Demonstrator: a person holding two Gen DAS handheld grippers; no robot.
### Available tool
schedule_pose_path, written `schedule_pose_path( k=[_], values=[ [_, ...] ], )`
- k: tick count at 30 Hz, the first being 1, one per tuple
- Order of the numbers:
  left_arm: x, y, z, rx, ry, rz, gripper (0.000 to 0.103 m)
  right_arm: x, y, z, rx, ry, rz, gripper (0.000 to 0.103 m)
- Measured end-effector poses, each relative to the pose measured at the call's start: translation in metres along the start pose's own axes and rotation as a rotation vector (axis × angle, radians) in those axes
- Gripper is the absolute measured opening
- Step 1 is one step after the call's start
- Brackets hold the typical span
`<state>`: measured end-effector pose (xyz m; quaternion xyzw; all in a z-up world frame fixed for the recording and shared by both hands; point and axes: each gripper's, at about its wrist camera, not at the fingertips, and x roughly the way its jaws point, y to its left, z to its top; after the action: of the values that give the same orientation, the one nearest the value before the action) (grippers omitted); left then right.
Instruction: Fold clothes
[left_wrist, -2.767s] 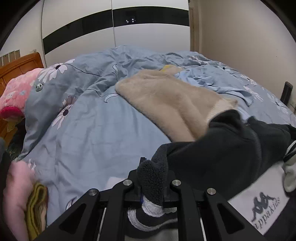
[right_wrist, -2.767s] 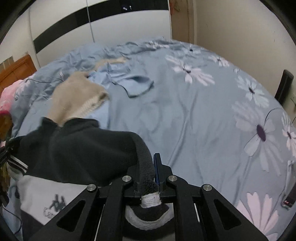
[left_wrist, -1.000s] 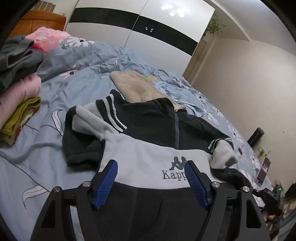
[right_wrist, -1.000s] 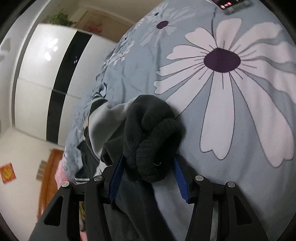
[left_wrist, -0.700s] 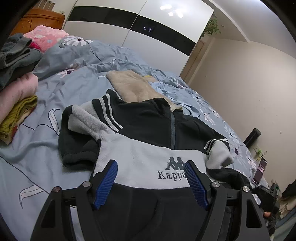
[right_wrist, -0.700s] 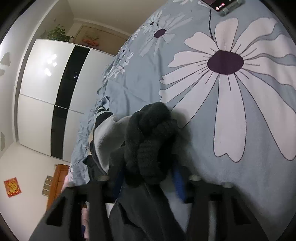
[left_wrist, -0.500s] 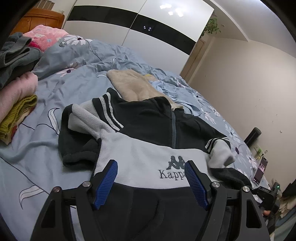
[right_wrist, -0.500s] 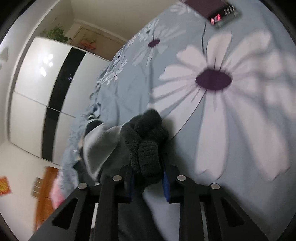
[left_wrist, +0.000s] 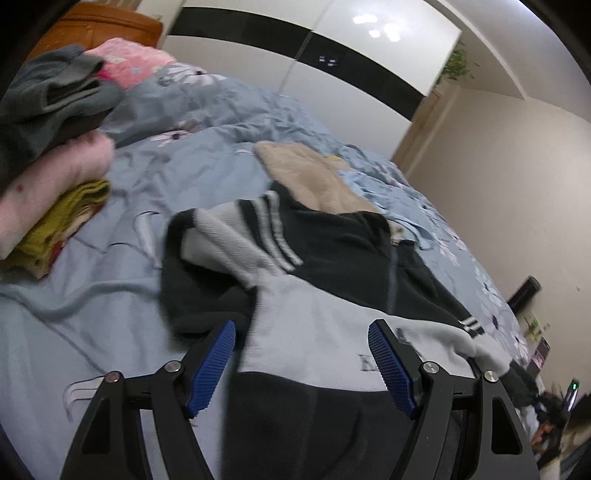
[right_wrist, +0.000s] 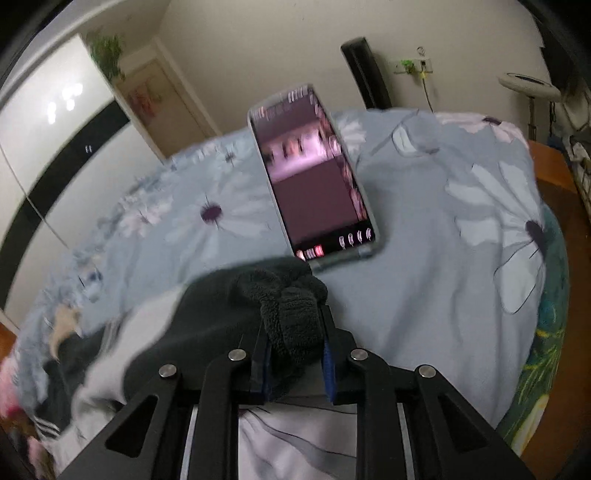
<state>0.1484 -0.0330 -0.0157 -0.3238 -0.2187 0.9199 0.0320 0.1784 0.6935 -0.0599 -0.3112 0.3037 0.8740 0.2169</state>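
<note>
Bed (left_wrist: 155, 206): blue floral duvet, carrying all items. A stack of folded clothes (left_wrist: 55, 177) sits at far left; a beige garment (left_wrist: 306, 177) lies beyond the work area.

Fleece jacket (left_wrist: 332, 258): black and grey, spread front-up across the near middle, zip running away from the camera, left sleeve doubled over itself at the left.

Phone (right_wrist: 314, 192): lit, lying on the duvet just beyond the right sleeve end.

Left gripper (left_wrist: 301, 363): fingers wide apart, empty, over the jacket's grey chest band.

Right gripper (right_wrist: 295, 354): clamped on the black sleeve cuff (right_wrist: 291, 310).

Change: 1 second ago the right fingers stood loosely around the cuff; they have since closed on it and the view has swung toward the phone. Judgement: the right sleeve is being carried, probably inward across the body for a fold.
</note>
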Motion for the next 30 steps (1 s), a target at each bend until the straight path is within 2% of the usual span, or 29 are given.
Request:
schedule_pose_path(
  k=[2,6,9,12,15,17,18,20,22,23,24,26,27,30],
  values=[
    [-0.001,0.014,0.000,-0.020,0.001,0.035,0.078,-0.003,0.000,-0.003,-0.011,-0.010,0.021,0.023],
    [-0.003,0.043,-0.001,-0.057,0.007,0.108,0.078,-0.021,0.010,0.001,-0.063,-0.035,0.053,0.032],
    [-0.004,0.065,-0.002,-0.084,0.012,0.164,0.078,-0.045,0.029,-0.001,-0.134,-0.092,0.006,0.045],
    [0.007,0.087,0.000,-0.103,0.044,0.201,0.077,-0.073,0.059,-0.014,-0.202,-0.171,-0.013,0.051],
    [0.034,0.102,0.008,-0.147,0.111,0.158,0.077,-0.085,0.098,-0.036,-0.251,-0.158,0.112,0.053],
    [0.053,0.105,0.015,-0.166,0.145,0.122,0.077,-0.083,0.127,-0.054,-0.290,-0.120,0.187,0.053],
    [0.061,0.105,0.017,-0.166,0.154,0.128,0.076,-0.080,0.139,-0.062,-0.303,-0.103,0.217,0.053],
    [0.079,0.105,0.018,-0.171,0.192,0.137,0.072,-0.072,0.162,-0.080,-0.325,-0.063,0.273,0.053],
    [0.095,0.103,0.018,-0.166,0.227,0.142,0.043,-0.062,0.179,-0.094,-0.333,-0.018,0.305,0.053],
    [0.098,0.099,0.020,-0.142,0.229,0.152,0.037,-0.058,0.186,-0.102,-0.335,0.005,0.317,0.053],
    [0.101,0.095,0.021,-0.118,0.230,0.162,0.020,-0.054,0.192,-0.108,-0.341,0.023,0.326,0.053],
    [0.105,0.085,0.025,-0.057,0.225,0.188,0.016,-0.049,0.203,-0.121,-0.358,0.050,0.336,0.053],
    [0.102,0.076,0.032,0.017,0.191,0.223,0.015,-0.046,0.208,-0.126,-0.373,0.064,0.338,0.053],
    [0.075,0.043,0.061,0.267,0.012,0.362,0.015,-0.045,0.210,-0.133,-0.396,0.076,0.335,0.053]
  ],
)
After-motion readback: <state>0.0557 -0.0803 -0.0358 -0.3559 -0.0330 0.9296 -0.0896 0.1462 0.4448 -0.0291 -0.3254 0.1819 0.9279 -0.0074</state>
